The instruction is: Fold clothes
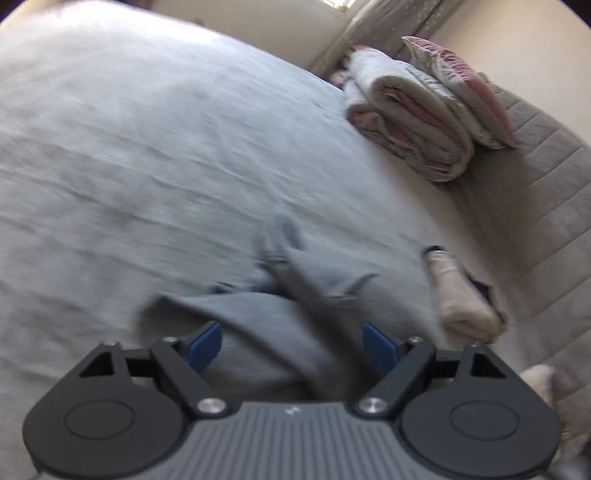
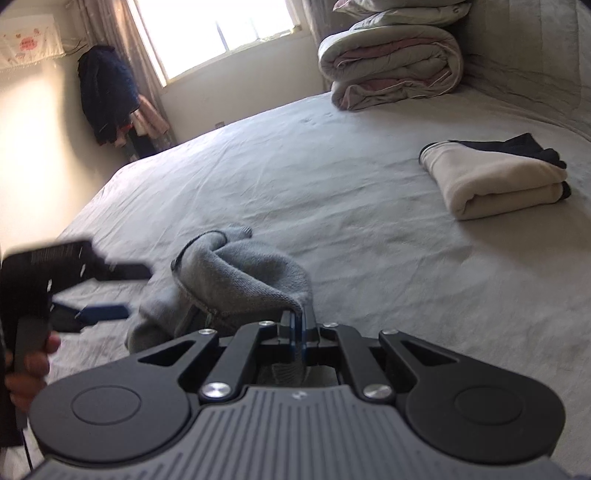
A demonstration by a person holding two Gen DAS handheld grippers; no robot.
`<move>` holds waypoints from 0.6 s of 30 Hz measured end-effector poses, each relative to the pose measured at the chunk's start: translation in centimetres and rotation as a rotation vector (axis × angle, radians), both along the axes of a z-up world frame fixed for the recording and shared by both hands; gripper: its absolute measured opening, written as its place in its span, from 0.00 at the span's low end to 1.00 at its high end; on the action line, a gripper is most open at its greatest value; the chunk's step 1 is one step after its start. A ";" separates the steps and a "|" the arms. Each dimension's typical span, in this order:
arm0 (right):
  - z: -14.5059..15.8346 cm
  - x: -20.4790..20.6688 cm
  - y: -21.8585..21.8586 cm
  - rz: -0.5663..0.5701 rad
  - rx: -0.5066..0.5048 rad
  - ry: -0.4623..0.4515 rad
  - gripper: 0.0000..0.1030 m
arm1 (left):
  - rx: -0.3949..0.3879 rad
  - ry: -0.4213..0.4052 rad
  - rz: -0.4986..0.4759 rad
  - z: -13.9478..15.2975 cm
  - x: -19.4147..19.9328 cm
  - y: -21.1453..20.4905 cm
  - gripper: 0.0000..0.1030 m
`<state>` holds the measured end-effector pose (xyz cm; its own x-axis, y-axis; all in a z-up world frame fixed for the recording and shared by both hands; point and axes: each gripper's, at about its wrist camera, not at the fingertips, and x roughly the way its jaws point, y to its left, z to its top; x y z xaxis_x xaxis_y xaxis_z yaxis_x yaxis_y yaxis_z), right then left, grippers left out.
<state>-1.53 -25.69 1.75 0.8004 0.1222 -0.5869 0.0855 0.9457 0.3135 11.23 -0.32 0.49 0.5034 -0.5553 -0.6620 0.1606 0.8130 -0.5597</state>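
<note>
— blue-padded fingers [image 2: 295, 341] of the right hand-held gripper [image 2: 297, 332] sit nearest the lens in the right wrist view, pressed together on a fold of the grey knit fleece garment [image 2: 236, 280]; the cloth rises from the pads in a peaked hump and trails down to the bed.

— and the left one?

— left hand-held gripper [image 1: 293, 347] has its blue pads [image 1: 207, 345] spread wide apart, with nothing between them; the same grey garment [image 1: 295, 295] lies crumpled on the pale grey bed sheet [image 1: 129, 147] just beyond its tips.

— does one camera catch what the other misses?

— yes. only the right wrist view shows the left tool from outside [image 2: 92, 291], blurred, low at the left edge, pointing toward the garment, with a person's hand [image 2: 29, 365] wrapped round its handle. it alone also shows the bright window [image 2: 221, 33], curtains and dark clothing hanging in the corner [image 2: 107, 96].

— shared things?

— a folded cream fleece garment with dark trim [image 2: 498, 181] lies on the sheet well apart from the grey one, and a rolled pink-and-white quilt [image 2: 391, 66] is stacked by the padded headboard [image 1: 546, 192]. the left view is heavily blurred and tilted.
</note>
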 end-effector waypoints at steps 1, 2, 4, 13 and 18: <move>0.0 0.0 0.2 0.008 0.002 0.002 0.04 | -0.037 0.025 -0.014 -0.2 0.2 -0.4 0.72; -0.1 0.0 0.3 0.016 0.005 0.004 0.04 | -0.057 0.042 -0.012 -0.4 0.3 -0.7 0.69; -0.2 0.1 0.6 0.032 0.013 0.010 0.04 | -0.090 0.073 -0.004 -0.9 0.4 -1.2 0.55; -0.9 -0.5 2.5 0.108 0.025 0.052 0.07 | -0.067 0.001 0.073 0.3 -1.8 -0.9 0.02; -0.5 -0.8 2.3 0.115 0.040 0.051 0.15 | 0.019 -0.078 0.102 2.8 -4.0 1.6 0.02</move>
